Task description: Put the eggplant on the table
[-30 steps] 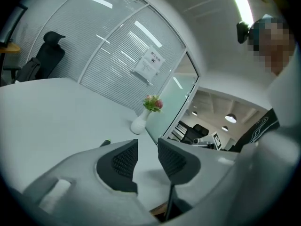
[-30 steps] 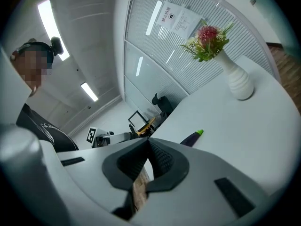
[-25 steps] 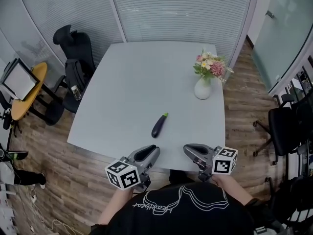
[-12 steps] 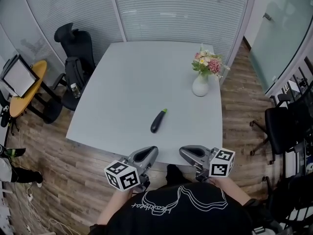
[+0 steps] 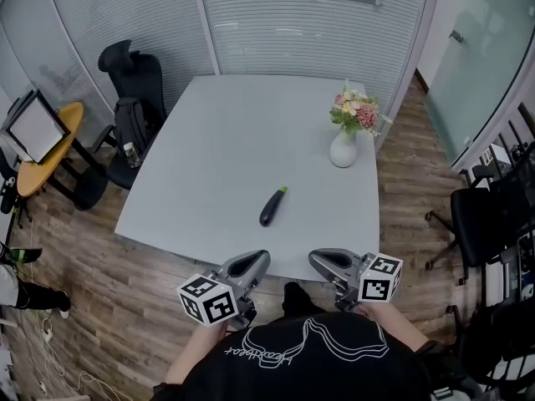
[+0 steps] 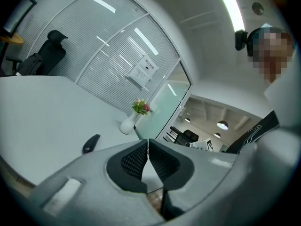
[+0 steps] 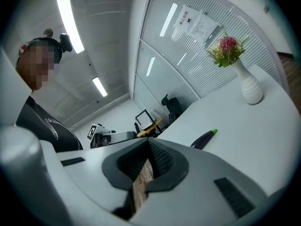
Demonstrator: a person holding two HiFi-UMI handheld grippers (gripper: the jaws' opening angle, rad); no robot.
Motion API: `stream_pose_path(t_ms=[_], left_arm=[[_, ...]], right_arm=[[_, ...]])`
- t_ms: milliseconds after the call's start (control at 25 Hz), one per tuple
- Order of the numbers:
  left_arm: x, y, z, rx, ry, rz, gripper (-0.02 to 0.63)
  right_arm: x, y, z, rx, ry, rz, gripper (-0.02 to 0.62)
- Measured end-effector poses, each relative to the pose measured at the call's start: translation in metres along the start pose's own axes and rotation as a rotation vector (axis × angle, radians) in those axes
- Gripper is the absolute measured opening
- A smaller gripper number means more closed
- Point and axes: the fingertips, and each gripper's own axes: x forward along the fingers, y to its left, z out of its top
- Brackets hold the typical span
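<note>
A dark purple eggplant [image 5: 272, 206] with a green stem lies on the pale grey table [image 5: 226, 140], near its front edge, with nothing touching it. My left gripper [image 5: 253, 262] and right gripper [image 5: 323, 260] hover side by side just off that front edge, close to my body. Both are shut and hold nothing. In the left gripper view the eggplant [image 6: 91, 143] lies to the left beyond the shut left gripper [image 6: 148, 146]. In the right gripper view the eggplant [image 7: 203, 139] lies to the right beyond the shut right gripper [image 7: 149, 144].
A white vase of flowers [image 5: 344, 147] stands at the table's right side. Black office chairs [image 5: 132, 82] stand at the left and another [image 5: 481, 215] at the right. A small round yellow table [image 5: 42, 144] with a tablet sits far left. Wood floor surrounds the table.
Both grippers have drawn back slightly from over the table's front edge toward my body. The eggplant has stayed where it lies.
</note>
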Motion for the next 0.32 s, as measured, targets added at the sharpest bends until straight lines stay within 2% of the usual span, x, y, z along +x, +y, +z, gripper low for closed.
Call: stream_pose_path(t_ms=[320], left_arm=[[-0.0097,0.001,-0.0024,0.051,0.001,0.033,0.021]], right_arm=[[-0.0007,0.003,-0.0057,0.002,0.002,-0.011,0.006]])
